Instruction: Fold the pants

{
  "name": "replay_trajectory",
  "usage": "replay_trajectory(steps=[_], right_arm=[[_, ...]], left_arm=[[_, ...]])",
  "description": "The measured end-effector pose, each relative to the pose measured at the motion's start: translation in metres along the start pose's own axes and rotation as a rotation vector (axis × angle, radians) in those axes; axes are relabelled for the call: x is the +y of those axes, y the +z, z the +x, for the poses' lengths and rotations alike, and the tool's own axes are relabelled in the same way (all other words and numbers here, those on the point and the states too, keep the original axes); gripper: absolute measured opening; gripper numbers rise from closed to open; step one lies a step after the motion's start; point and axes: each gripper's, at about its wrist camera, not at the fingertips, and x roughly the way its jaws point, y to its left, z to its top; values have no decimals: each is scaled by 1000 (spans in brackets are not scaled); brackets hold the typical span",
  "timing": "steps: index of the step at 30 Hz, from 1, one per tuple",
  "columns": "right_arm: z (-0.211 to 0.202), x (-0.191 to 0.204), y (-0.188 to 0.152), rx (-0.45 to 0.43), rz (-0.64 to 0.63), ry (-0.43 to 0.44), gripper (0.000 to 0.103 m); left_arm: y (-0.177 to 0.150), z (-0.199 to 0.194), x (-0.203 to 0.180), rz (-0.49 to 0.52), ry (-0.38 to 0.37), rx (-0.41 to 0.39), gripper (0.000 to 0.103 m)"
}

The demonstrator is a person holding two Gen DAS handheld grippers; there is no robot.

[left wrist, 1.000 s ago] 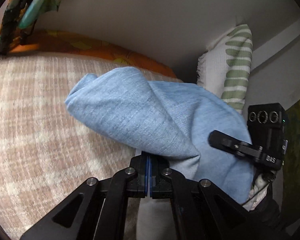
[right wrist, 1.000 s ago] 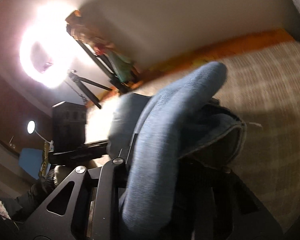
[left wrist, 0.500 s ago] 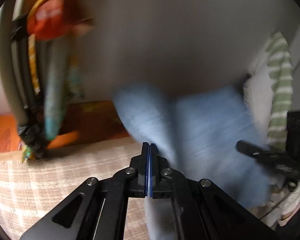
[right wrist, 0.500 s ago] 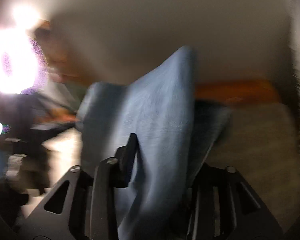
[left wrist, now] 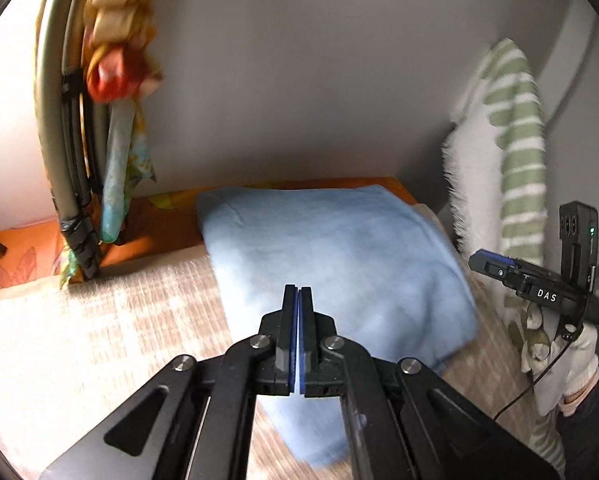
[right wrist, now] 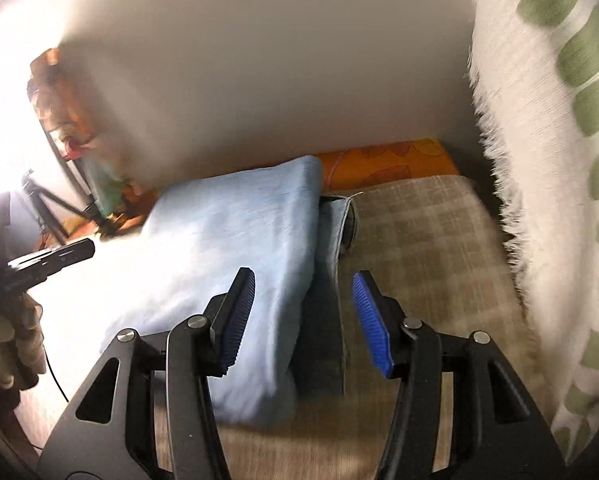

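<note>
- Pants [left wrist: 339, 264]: light blue, folded into a thick bundle that lies on the checked beige bed cover [left wrist: 99, 328], its far edge reaching the orange patterned sheet [left wrist: 171, 232] along the wall
- In the right wrist view, a darker denim edge with a stitched hem [right wrist: 335, 236] shows at the right side of the bundle
- Left gripper [left wrist: 298, 292]: jaws pressed together with nothing between them, above the near part of the pants
- Right gripper [right wrist: 303, 284]: jaws opening; the blue ribbed pads [right wrist: 365, 312] stand apart on either side of the right edge of the pants, pressing on nothing
- White cloth with green stripes [left wrist: 515, 152]: hangs at the right, beside the bed
- Bundle of coloured fabrics on a dark frame [left wrist: 115, 64]: stands at the far left
- Gloved hand [left wrist: 567, 360]: holds the right gripper's handle, at the right edge of the left wrist view
</note>
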Motion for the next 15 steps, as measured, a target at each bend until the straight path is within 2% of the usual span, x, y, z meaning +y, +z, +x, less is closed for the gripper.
replay_trajectory(steps=[3,8,15], right_arm=[[-31,9,-12,-31,-6,19,54],[-82,43,-38,-79,-69,12,64],[-136,76,-87,-125,-75,28,70]], left_arm=[[-10,-26,-29,63,17,-27,0],[-36,-78,-68,153,42,-73,0],[-86,-141,-108,185,74,-136,0]])
